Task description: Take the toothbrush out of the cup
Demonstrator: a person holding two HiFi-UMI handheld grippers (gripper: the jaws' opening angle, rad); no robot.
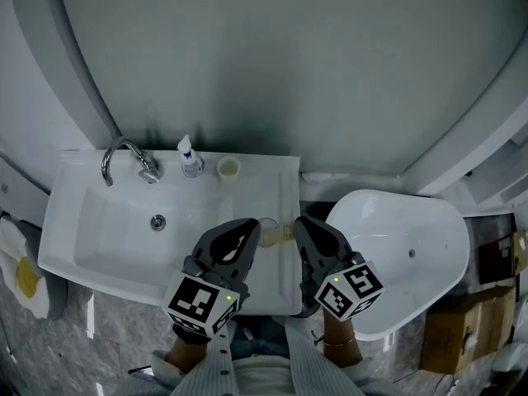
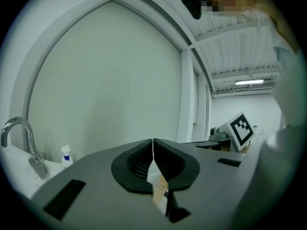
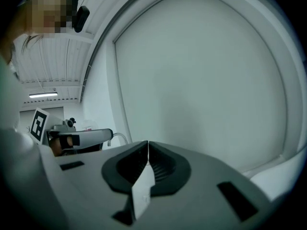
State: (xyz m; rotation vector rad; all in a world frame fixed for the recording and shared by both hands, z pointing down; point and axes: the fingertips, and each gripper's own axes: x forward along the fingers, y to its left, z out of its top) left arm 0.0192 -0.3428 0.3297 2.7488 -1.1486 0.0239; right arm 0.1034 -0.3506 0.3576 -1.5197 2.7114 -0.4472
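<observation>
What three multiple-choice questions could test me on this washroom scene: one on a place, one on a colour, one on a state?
1. Where is the cup? A in the basin; B on the sink ledge, right of the bottle; C on the floor.
2. What colour is the bottle's label? A red; B blue; C yellow.
3. The left tongs are: A wide open; B shut and empty; C shut on a packet.
Answers: B, the head view shows it behind the basin; B, blue shows in the left gripper view; C, they pinch the printed packet.
</observation>
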